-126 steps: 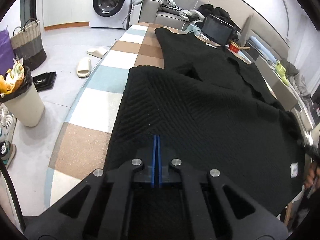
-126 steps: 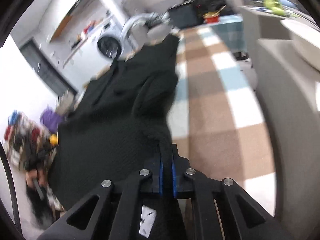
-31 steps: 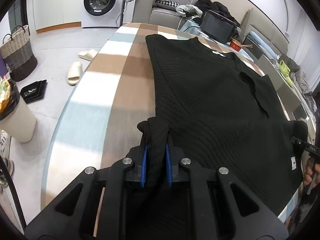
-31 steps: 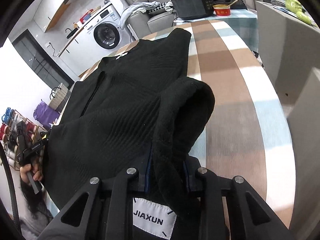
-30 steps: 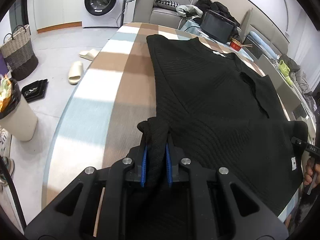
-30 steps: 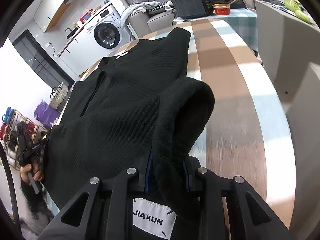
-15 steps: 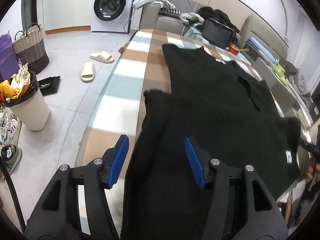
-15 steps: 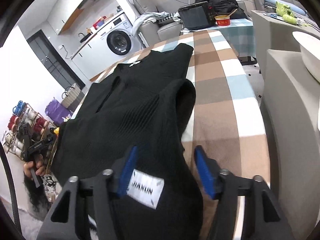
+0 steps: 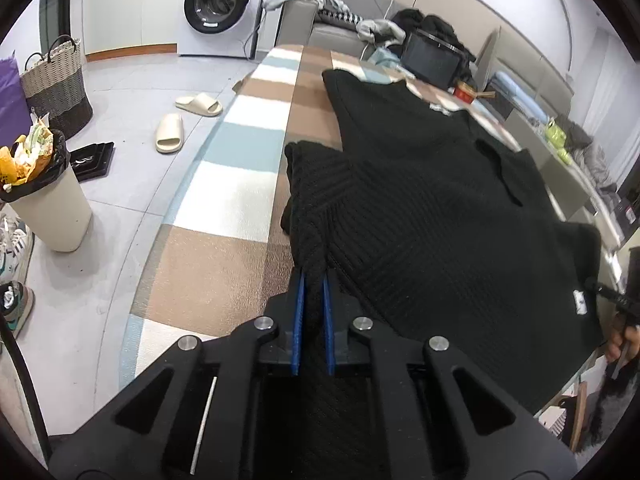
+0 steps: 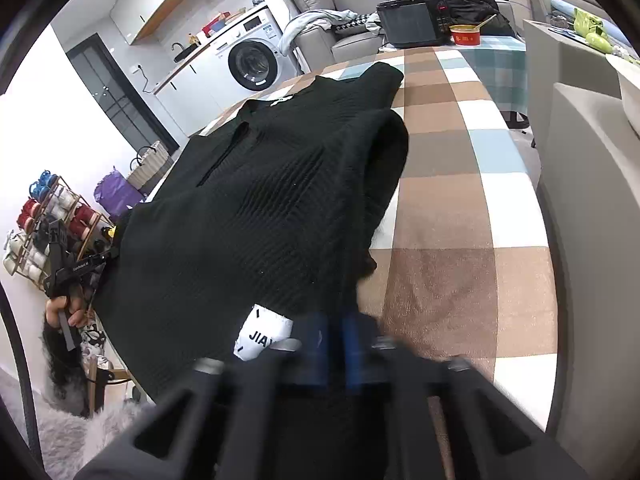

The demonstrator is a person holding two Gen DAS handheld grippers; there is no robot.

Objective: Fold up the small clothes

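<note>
On the checked table cover (image 9: 224, 208) we find the black knit garment (image 9: 432, 216) spread flat, one hem corner folded back at each near side. We hold the left gripper (image 9: 312, 292) clamped on the left hem fold and the right gripper (image 10: 336, 336) clamped on the right hem beside the white label (image 10: 262, 336). Both sets of jaws have just been closing onto the fabric between them.

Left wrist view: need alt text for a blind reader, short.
The left gripper is shut on a bunched edge of a black knit garment spread over a checked table. To the left, on the floor: a bin, two slippers and a basket. Behind stands a washing machine.
</note>
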